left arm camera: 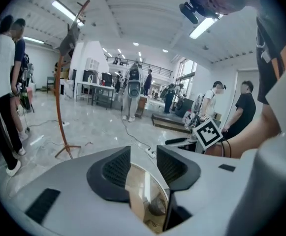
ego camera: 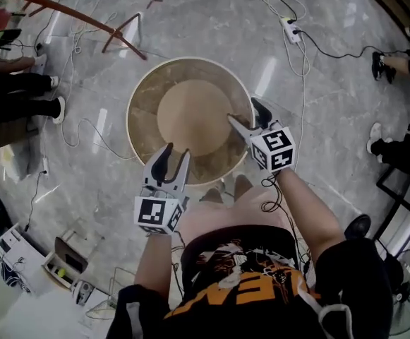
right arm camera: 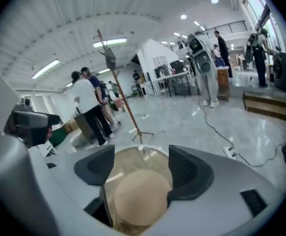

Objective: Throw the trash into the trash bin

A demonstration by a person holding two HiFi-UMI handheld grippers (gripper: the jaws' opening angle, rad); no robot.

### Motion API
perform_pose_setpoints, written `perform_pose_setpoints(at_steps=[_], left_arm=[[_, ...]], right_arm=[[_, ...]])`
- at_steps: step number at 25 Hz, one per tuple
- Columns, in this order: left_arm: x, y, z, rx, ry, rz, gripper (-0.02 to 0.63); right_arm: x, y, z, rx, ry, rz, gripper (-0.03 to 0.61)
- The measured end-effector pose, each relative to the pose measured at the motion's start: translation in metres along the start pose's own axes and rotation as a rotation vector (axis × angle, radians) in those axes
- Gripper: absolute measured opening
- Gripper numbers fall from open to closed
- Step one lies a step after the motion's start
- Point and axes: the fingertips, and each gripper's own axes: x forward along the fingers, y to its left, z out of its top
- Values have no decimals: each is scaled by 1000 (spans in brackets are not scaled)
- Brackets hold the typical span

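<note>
The person is holding the left gripper (ego camera: pixel 177 151) and right gripper (ego camera: pixel 243 110) over the near rim of the floor-standing trash bin (ego camera: pixel 130 111), jaws apart and empty, probably because the trash (ego camera: pixel 210 164) is seemingly lying inside against its near wall.

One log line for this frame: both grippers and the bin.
left gripper: open, empty | right gripper: open, empty | trash bin: on floor, below both grippers

Glossy polished stone floor (ego camera: pixel 212 20); translucent, smooth plastic trash bin (ego camera: pixel 141 119).
</note>
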Motion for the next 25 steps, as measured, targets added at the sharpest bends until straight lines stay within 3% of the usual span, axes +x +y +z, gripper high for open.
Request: perform_pose_setpoints(at_steps=[7, 10, 13, 16, 21, 25], left_arm=[[-104, 29, 144, 17, -269, 92, 186], [-151, 40, 200, 36, -406, 132, 183], [-203, 54, 245, 111, -545, 198, 173], [-261, 66, 259, 151, -630, 280, 110], [-336, 76, 272, 114, -724, 328, 66], [-362, 68, 269, 144, -714, 328, 41]], right_arm=[[-73, 161, 209, -167, -319, 194, 325], [-102, 215, 271, -248, -418, 246, 296], [-121, 259, 325, -331, -519, 287, 247], [-148, 297, 344, -368, -593, 309, 210], [-195, 338, 359, -428, -665, 285, 129], [-212, 344, 352, -433, -669, 207, 21]])
